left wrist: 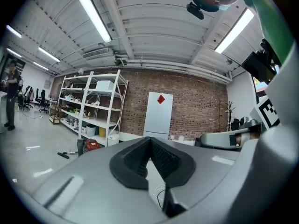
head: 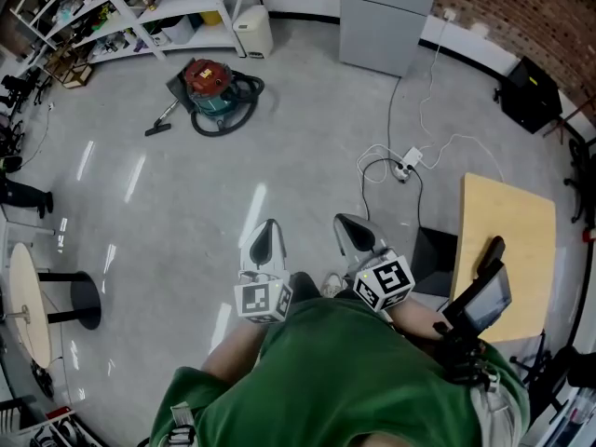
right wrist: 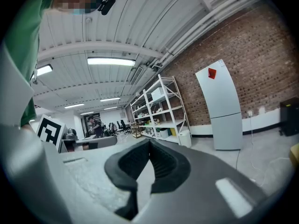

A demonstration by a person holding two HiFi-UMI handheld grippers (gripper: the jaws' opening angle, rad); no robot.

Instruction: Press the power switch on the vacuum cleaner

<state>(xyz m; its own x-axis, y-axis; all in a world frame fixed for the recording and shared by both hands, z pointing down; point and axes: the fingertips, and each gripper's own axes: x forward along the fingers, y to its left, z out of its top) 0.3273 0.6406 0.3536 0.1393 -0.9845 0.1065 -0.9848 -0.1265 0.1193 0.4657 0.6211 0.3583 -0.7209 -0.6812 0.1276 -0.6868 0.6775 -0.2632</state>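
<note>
1. Head view shows one vacuum cleaner (head: 209,87), a red-topped canister with a teal body. It sits on the grey floor (head: 279,156) at upper left, well apart from both of your grippers. Any print on it is too small to read.
2. One dark hose (head: 244,96) curls round the canister, and one wand (head: 160,124) lies on the floor at its left.
3. You hold two grippers close to your green shirt (head: 326,380). Your left gripper (head: 267,229) has its jaws pressed together with nothing between them, as the left gripper view confirms.
4. Your right gripper (head: 351,223) is likewise closed and empty.
5. Two marker cubes are in view, one per gripper: the left cube (head: 263,299) and the right cube (head: 385,282). Each bears black-and-white square patterns, not letters.
6. One white cabinet (head: 386,12) stands against the brick wall. The left gripper view shows one red diamond label (left wrist: 160,99) on its door, with no legible text.
7. One white shelving unit (head: 158,7) stands beyond the vacuum cleaner, with one white bin (head: 251,31) beside it.
8. One power strip (head: 407,164) lies on the floor with white cables, near one wooden table (head: 507,250) at your right.
9. One round table (head: 28,305) stands at the far left.
</note>
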